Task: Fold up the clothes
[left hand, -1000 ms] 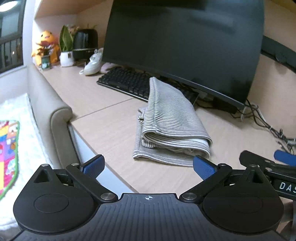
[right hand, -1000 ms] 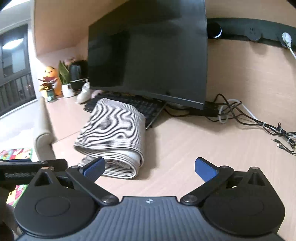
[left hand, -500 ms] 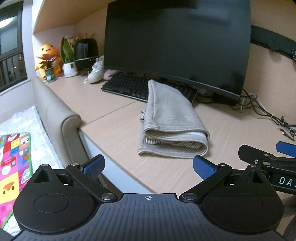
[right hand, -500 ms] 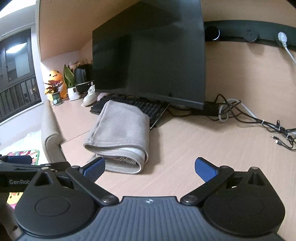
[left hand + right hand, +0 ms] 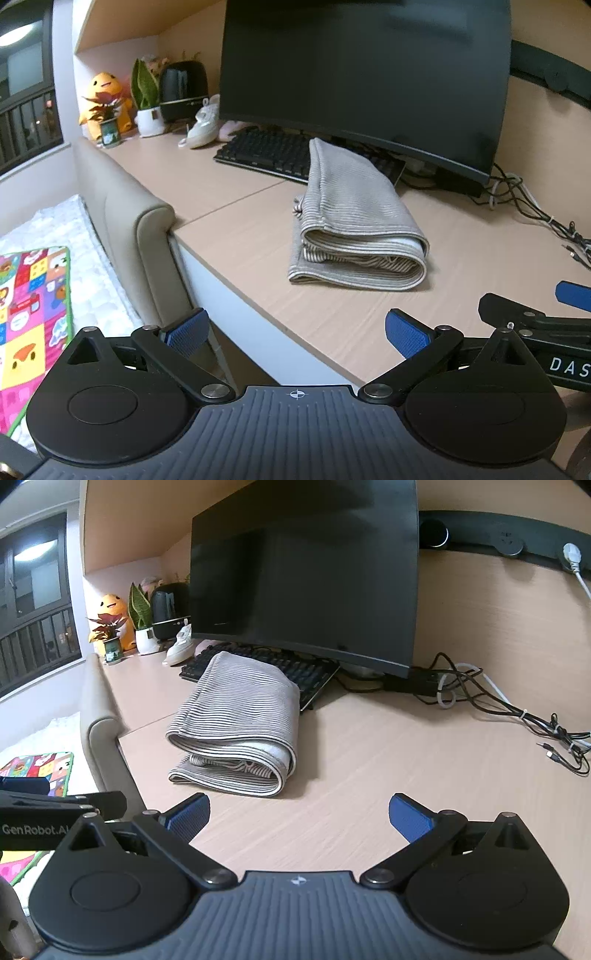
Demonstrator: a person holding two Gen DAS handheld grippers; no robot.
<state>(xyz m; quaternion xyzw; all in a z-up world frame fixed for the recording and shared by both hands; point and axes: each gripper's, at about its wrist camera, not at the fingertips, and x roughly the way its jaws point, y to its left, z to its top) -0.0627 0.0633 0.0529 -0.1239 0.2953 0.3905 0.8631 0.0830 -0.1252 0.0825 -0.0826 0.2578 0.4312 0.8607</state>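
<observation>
A grey-and-white striped garment point(image 5: 354, 221) lies folded into a thick rectangle on the wooden desk point(image 5: 461, 258), its far end resting on the keyboard; it also shows in the right wrist view point(image 5: 240, 723). My left gripper point(image 5: 295, 332) is open and empty, held back over the desk's front edge, well short of the garment. My right gripper point(image 5: 299, 816) is open and empty, above the desk in front of the garment. The right gripper shows at the right edge of the left wrist view point(image 5: 535, 321).
A black monitor point(image 5: 306, 576) and keyboard point(image 5: 266, 151) stand behind the garment. Cables point(image 5: 517, 716) trail at the right. Plants, a yellow plush toy point(image 5: 105, 96) and a shoe sit at the far left. A padded headboard point(image 5: 136, 221) and bed lie left of the desk.
Both grippers have pulled back and up from the folded garment, which now looks smaller and farther. The garment has not moved. Both stay open.
</observation>
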